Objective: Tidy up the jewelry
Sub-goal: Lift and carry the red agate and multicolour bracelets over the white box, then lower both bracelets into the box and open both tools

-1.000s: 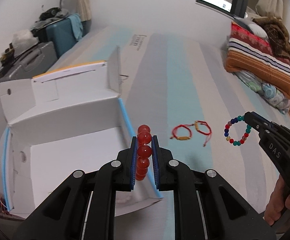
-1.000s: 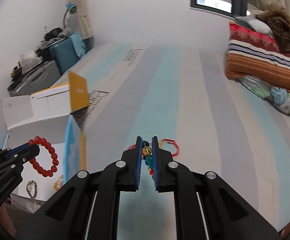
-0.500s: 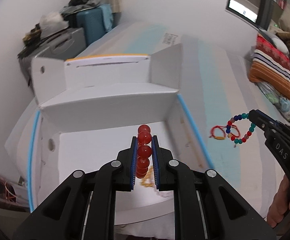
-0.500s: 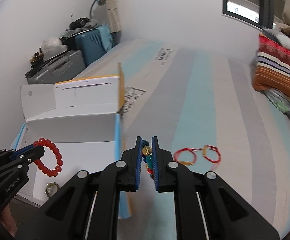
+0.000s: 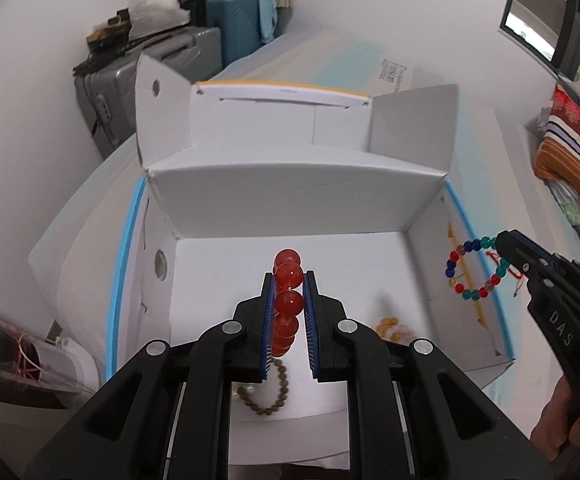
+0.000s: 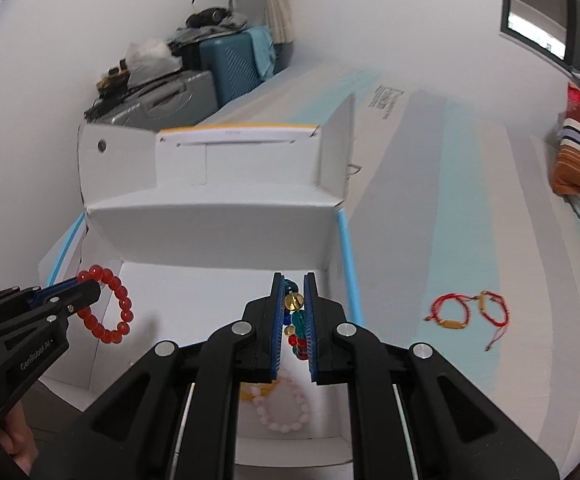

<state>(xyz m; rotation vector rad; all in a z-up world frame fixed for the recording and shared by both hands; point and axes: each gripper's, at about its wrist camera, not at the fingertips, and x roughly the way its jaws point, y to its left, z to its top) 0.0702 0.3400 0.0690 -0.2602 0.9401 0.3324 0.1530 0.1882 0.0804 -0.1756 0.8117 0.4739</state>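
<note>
Red bead bracelet (image 5: 287, 300): clamped between the pads of the left claw (image 5: 288, 280), held above the floor of the white box (image 5: 290, 184).
Multicoloured bead bracelet (image 6: 294, 320): gripped by the closed right claw (image 6: 294, 280), held over the box's right near part.
Left wrist view only: a brown bead bracelet (image 5: 265, 398) is seen on the box floor near the claw.
Right wrist view only: a pink bead bracelet (image 6: 285, 406) inside the box and two red cord bracelets (image 6: 466, 316) on the striped bed (image 6: 430, 200), right of the box.

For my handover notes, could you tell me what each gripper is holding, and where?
The left gripper pinches the red bead bracelet across its beads; the right gripper likewise pinches the multicoloured bead bracelet.
</note>
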